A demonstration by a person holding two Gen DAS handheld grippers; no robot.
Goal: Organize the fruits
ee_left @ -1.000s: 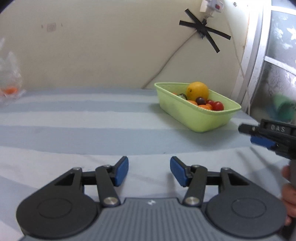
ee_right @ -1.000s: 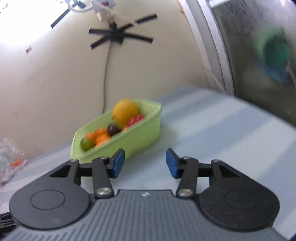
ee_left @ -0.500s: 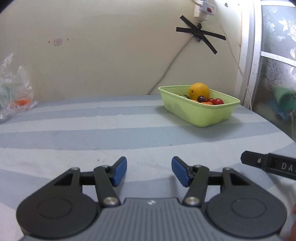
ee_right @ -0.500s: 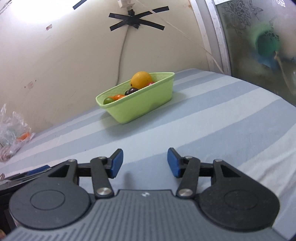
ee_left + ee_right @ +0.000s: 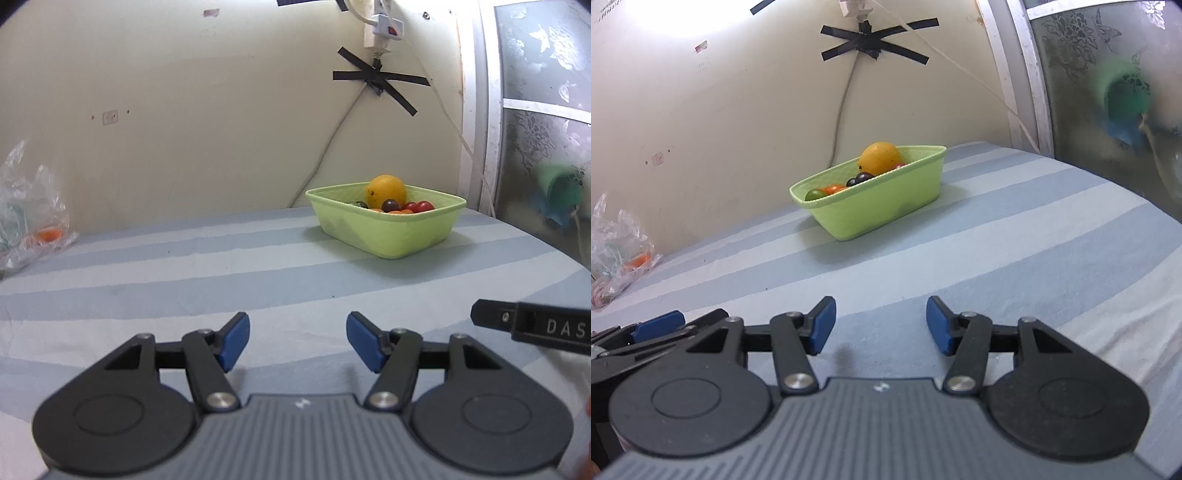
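Observation:
A light green basket (image 5: 391, 236) stands on the striped cloth at the far right near the wall; it also shows in the right wrist view (image 5: 879, 206). It holds an orange (image 5: 386, 191), a dark plum (image 5: 389, 205), red tomatoes (image 5: 419, 206) and small orange and green fruits (image 5: 822, 192). My left gripper (image 5: 297, 341) is open and empty, low over the cloth, well short of the basket. My right gripper (image 5: 880, 329) is open and empty beside it.
A clear plastic bag (image 5: 33, 218) with an orange fruit inside lies at the far left by the wall. A cable taped with black tape (image 5: 380, 83) hangs down the wall behind the basket. A window frame (image 5: 476, 110) bounds the right. The table edge curves away at the right.
Both grippers have drawn back from the basket and levelled out; the basket looks farther away. Both stay open and empty.

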